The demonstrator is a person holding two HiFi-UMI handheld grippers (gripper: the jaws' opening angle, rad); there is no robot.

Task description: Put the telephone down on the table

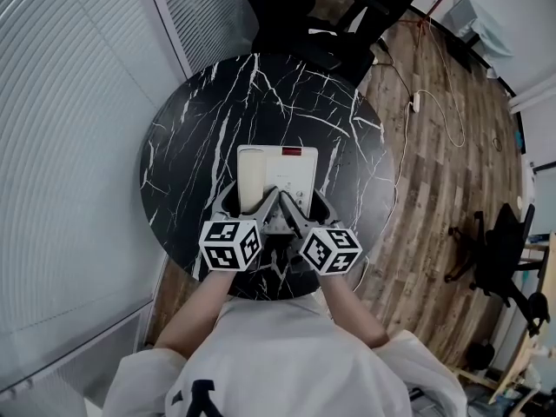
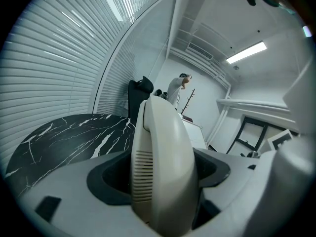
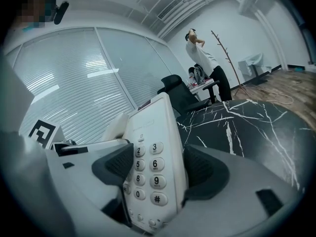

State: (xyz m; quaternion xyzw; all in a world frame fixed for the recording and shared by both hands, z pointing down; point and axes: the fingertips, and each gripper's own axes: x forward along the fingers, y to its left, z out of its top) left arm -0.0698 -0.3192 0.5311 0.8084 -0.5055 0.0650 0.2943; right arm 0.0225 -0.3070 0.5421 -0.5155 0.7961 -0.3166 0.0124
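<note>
A cream desk telephone (image 1: pixel 276 176) with its handset (image 1: pixel 250 179) on its left side is over the near half of the round black marble table (image 1: pixel 200 120). My left gripper (image 1: pixel 248 207) is shut on its handset side. In the left gripper view, the handset (image 2: pixel 163 167) fills the gap between the dark pads (image 2: pixel 106 181). My right gripper (image 1: pixel 304 208) is shut on the keypad side, and the number keys (image 3: pixel 153 167) show between its jaws in the right gripper view. Whether the telephone rests on the table or hangs just above it, I cannot tell.
Window blinds (image 1: pixel 69 146) run along the left. A black office chair (image 1: pixel 347 16) stands beyond the table, another chair (image 1: pixel 499 250) at the right. A cable and power strip (image 1: pixel 415 102) lie on the wooden floor. A person (image 3: pixel 205 58) stands far off beside a coat stand.
</note>
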